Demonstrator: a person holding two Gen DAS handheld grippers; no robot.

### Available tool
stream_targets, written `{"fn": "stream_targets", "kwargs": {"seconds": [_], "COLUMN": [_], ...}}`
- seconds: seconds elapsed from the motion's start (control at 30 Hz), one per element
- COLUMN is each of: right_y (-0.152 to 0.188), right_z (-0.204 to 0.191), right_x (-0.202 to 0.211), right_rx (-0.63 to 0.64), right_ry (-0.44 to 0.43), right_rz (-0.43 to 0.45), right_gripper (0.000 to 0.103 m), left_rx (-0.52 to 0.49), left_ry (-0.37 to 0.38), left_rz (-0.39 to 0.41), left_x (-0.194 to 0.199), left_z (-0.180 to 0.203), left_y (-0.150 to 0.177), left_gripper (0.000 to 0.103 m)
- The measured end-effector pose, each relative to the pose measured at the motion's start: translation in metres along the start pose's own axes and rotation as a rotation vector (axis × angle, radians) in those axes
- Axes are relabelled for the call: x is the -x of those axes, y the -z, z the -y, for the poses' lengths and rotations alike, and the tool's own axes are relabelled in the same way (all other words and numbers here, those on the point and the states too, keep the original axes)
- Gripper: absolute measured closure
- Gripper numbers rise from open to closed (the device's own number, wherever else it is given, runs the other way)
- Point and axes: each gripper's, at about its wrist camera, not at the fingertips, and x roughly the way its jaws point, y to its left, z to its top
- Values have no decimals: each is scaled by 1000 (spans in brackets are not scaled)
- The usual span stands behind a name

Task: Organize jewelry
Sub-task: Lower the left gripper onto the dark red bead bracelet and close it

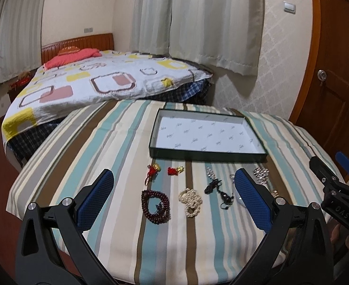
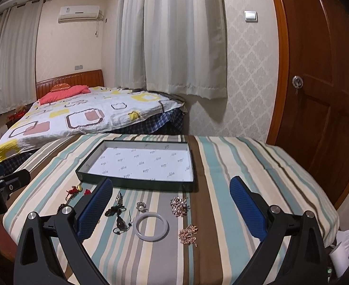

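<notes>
Here, striped tablecloth covers table in bedroom; bed behind, wooden door right. Jewelry pieces lie scattered before shallow tray. Left gripper and right gripper hover above jewelry, jaws spread, holding nothing.

small repeated script logo on white lining of the tray, too small to read, upside-down letters "OAS" on right gripper body

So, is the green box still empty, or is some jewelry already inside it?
Empty. The green box shows only its printed white lining; all the jewelry lies on the striped cloth in front.
</notes>
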Motion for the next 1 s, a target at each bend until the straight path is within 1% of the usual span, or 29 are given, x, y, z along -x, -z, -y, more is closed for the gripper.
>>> {"fn": "stream_targets", "kwargs": {"seconds": [0.3,0.5,0.83,1.0], "right_y": [31,45,58,63], "right_z": [7,10,14,15], "right_x": [-44,-66,-92,-102], "right_rx": [-9,-12,-24,-26], "right_ry": [-10,-10,-7,-5], "right_rz": [-107,-173,-252,-285], "right_gripper": [7,7,7,7], "left_rx": [24,37,47,47], "left_ry": [-20,-33,-54,-60], "left_rz": [-91,-180,-296,-324], "left_x": [-47,-83,-134,-148], "left_z": [-20,-27,-38,-42], "left_y": [20,36,54,60], "left_gripper": [4,4,4,4]}}
